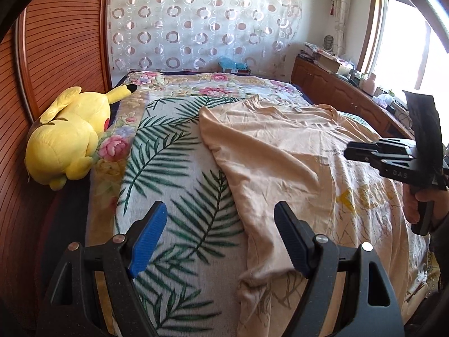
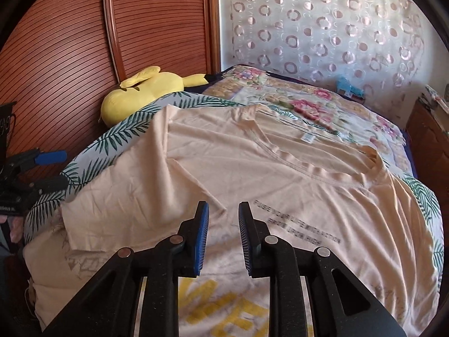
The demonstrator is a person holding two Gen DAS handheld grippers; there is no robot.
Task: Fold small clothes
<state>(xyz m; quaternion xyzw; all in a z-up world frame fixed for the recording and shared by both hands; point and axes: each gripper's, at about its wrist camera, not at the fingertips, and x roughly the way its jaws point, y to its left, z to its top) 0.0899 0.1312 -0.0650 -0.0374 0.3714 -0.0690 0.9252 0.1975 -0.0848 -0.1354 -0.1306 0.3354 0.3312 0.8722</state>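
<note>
Bedroom, L to R: ribbed wood headboard (image 1: pixel 56 56), yellow plush toy (image 1: pixel 70 137), leaf-print bed (image 1: pixel 168 168) w/ peach T-shirt (image 2: pixel 252 168) spread flat. Left tongs (image 1: pixel 219 238) wide open, empty, over shirt's edge; right tongs (image 2: pixel 223 238) narrowly parted, empty, above print. Window (image 1: pixel 407 42) far right.

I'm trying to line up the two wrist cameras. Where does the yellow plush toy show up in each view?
Left wrist view: the yellow plush toy lies at the left edge, against the wooden headboard, left of the peach T-shirt.
Right wrist view: the plush sits upper left, behind the T-shirt's folded sleeve.
Shared landmark: the leaf-print blanket between toy and shirt.
</note>
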